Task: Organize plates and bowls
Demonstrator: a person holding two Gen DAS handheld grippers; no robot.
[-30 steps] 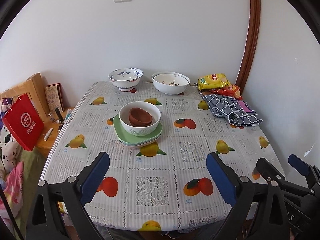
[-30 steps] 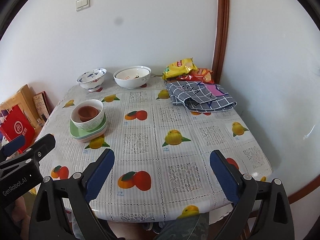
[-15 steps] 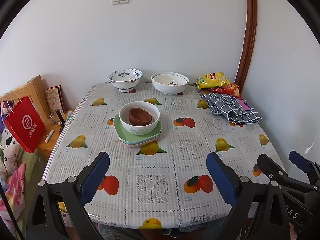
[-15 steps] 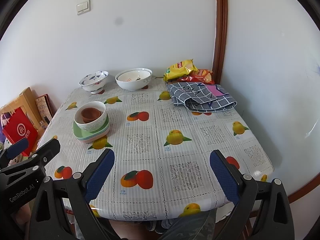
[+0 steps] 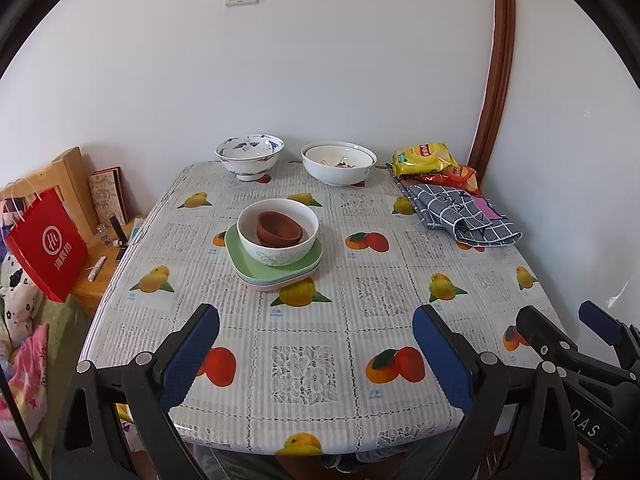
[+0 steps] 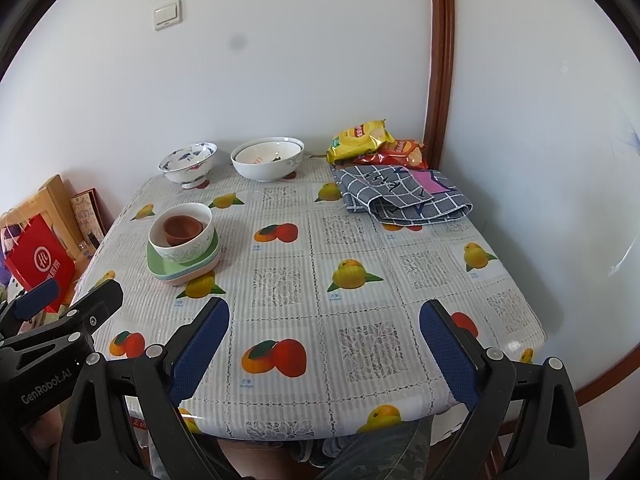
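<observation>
A small brown bowl (image 5: 279, 229) sits inside a white bowl (image 5: 280, 250), which stands on stacked green and pink plates (image 5: 248, 268) at the table's middle left; the stack also shows in the right wrist view (image 6: 176, 268). A blue-patterned bowl (image 5: 249, 156) and a large white bowl (image 5: 338, 162) stand at the far edge, also seen in the right wrist view as the patterned bowl (image 6: 188, 164) and the white bowl (image 6: 267, 159). My left gripper (image 5: 316, 354) and right gripper (image 6: 325, 350) are both open and empty above the table's near edge.
Snack bags (image 5: 424, 159) and a folded checked cloth (image 5: 460, 216) lie at the far right corner. A red bag (image 5: 46, 244) and a wooden side table (image 5: 100, 276) stand left of the table (image 5: 360, 288). Walls close the back and right.
Both grippers have drawn back and up slightly from the table, so more of its near edge shows. Nothing on the table has moved.
</observation>
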